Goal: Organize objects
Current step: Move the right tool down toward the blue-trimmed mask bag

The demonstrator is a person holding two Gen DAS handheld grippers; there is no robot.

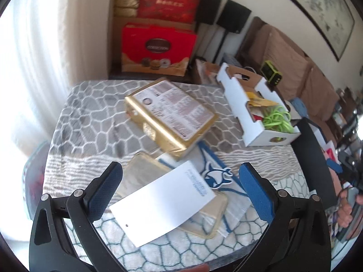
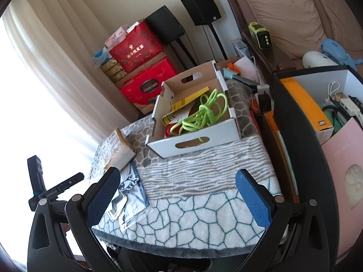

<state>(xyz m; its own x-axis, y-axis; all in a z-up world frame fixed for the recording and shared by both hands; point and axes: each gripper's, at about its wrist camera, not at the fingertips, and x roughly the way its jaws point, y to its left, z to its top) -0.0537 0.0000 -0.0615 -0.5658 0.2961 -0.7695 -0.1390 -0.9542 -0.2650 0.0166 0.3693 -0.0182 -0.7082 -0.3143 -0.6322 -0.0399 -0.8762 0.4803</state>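
Observation:
On a patterned blanket, my left gripper stands open above a white card. The card lies over a clear phone case and a clear bag with a blue shark sticker. Behind them rests a gold box. A white cardboard tray holds a green cable and yellow packets. My right gripper is open over bare blanket, in front of the tray with the green cable. The gold box and shark sticker bag sit at its left.
Red gift boxes and black speakers stand behind the table. A black-and-white bin of books and chargers stands right of the table beside a sofa with brown cushions. A hand shows at far right.

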